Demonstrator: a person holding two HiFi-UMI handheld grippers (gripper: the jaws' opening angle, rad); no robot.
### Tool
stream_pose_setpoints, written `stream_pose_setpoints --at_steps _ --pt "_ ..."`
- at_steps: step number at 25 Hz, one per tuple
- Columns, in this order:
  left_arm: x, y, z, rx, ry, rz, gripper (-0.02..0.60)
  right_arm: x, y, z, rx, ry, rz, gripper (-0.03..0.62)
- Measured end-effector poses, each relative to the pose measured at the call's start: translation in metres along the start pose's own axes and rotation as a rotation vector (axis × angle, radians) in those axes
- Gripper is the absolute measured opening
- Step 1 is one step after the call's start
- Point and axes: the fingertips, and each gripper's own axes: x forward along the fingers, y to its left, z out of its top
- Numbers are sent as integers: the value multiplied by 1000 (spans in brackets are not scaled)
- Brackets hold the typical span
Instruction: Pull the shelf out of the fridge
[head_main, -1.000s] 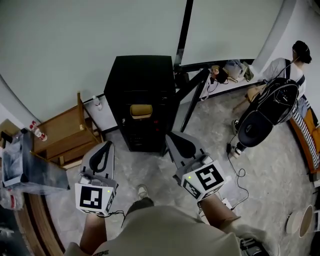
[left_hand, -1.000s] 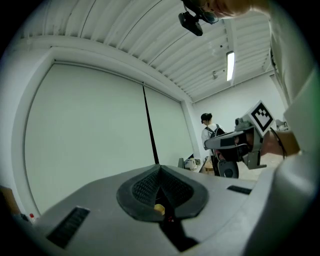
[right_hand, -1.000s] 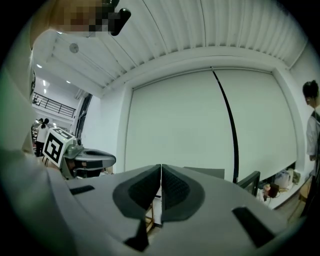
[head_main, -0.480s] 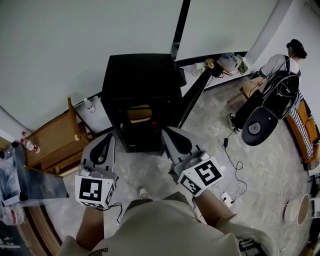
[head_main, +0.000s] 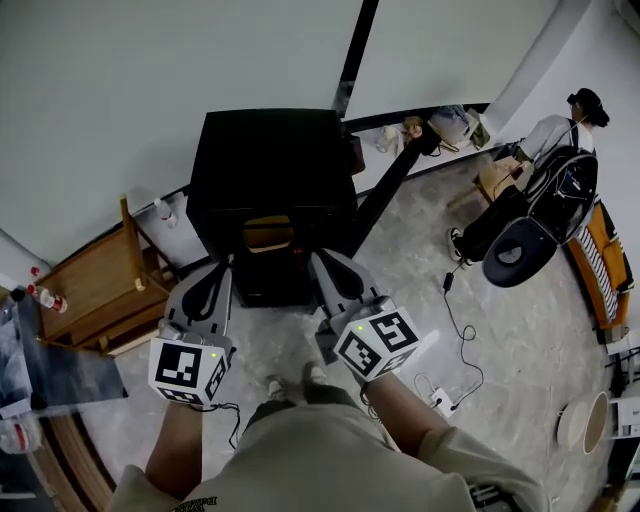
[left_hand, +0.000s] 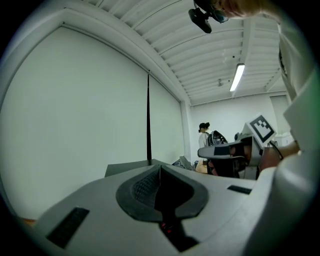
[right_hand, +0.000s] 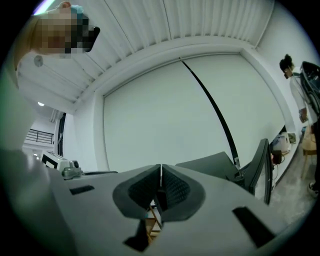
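Left gripper (head_main: 219, 270): its 2 jaws are closed pad against pad with nothing between them; it is held low, pointing at the fridge's lower left corner.
Right gripper (head_main: 318, 256): jaws pressed together as well, empty; its tip is just before the right side of the fridge's opening.
Left gripper view: the closed tips (left_hand: 160, 168) meet in a thin line, with the fridge top (left_hand: 131, 169) beyond them.
Right gripper view: the closed tips (right_hand: 161, 168) sit below the fridge top (right_hand: 210, 164); the door (right_hand: 263, 167) stands edge-on at the right.
Fridge (head_main: 270, 160): a black cabinet on the grey floor against the white wall, straight ahead of the person; its door (head_main: 385, 195) is swung open to the right.
Shelf: somewhere in the dark opening, not made out; a tan piece (head_main: 268, 234) lies across the upper part, and I cannot tell whether it belongs to the shelf.
Markings: each gripper carries a cube with black-and-white square markers, left cube (head_main: 188, 368) and right cube (head_main: 378, 342); they show patterns only, no letters.
Print: a dark line on the wearer's shirt hem (head_main: 200, 505) is too small to read.
Left of fridge: a wooden rack (head_main: 100, 290) and a small bottle (head_main: 165, 212).
Upper right: another person (head_main: 560, 135) stands by a desk.
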Motion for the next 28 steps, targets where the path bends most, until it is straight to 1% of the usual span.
stream_pose_setpoints --at_steps 4,7,8,9,10,11,13,15,17,20,22,25,28 --pt "19 8 -3 -118 -26 11 8 25 -14 -14 34 25 24 -2" --pt "33 21 -13 -202 -36 15 8 45 -15 -31 98 51 90 0" --pt "38 25 -17 -227 -38 17 8 51 -15 -36 128 59 113 10" --pt "42 28 -22 -252 -40 17 8 57 -15 -41 153 66 129 41" --pt "46 31 -27 -279 -40 16 9 62 -17 -46 173 72 137 72" --pt "50 33 -31 -308 -41 15 9 66 -18 -51 191 77 138 83" --pt "57 38 -36 -363 -48 14 10 76 -24 -62 218 85 131 104" --pt "65 39 -38 -411 -60 5 18 85 -31 -72 240 88 115 112" --pt "75 40 -44 -461 -65 -9 82 94 -41 -84 283 90 95 123" --pt "90 47 -60 -543 -61 -17 96 106 -57 -100 356 93 59 143" --pt "98 51 -71 -620 -56 -32 110 113 -65 -110 392 95 41 149" --pt "108 56 -88 -720 -41 -59 148 124 -75 -123 426 100 23 161" --pt "118 64 -106 -809 -38 -60 161 132 -86 -140 455 121 -10 166"
